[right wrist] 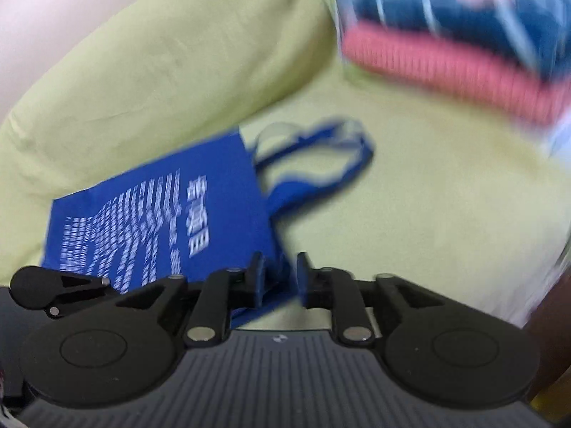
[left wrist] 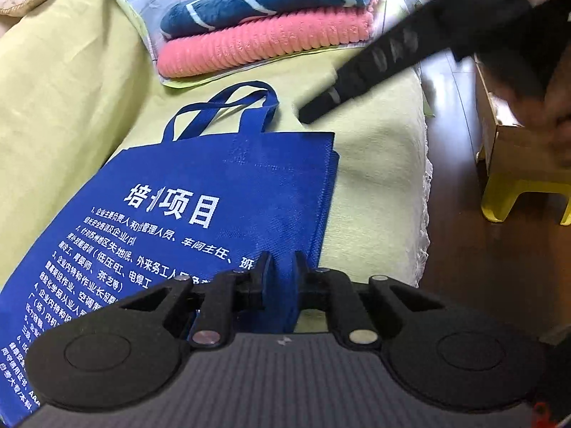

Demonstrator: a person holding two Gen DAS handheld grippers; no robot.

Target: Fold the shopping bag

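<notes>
Left gripper (left wrist: 282, 267) is clamping the blue bag (left wrist: 228, 192), hiding its near edge. Right gripper (right wrist: 280, 271), blurred, is hanging slightly apart; whether touching, unclear.

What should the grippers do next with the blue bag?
Probably the left gripper, pinching the blue shopping bag at its near edge, should carry that edge toward the handles. The bag lies flat and unfolded, and the blurred right gripper seems open.

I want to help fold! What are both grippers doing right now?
Left gripper: closed on the blue bag.
Right gripper: slightly open around the bag's edge; grip cannot be told.
</notes>
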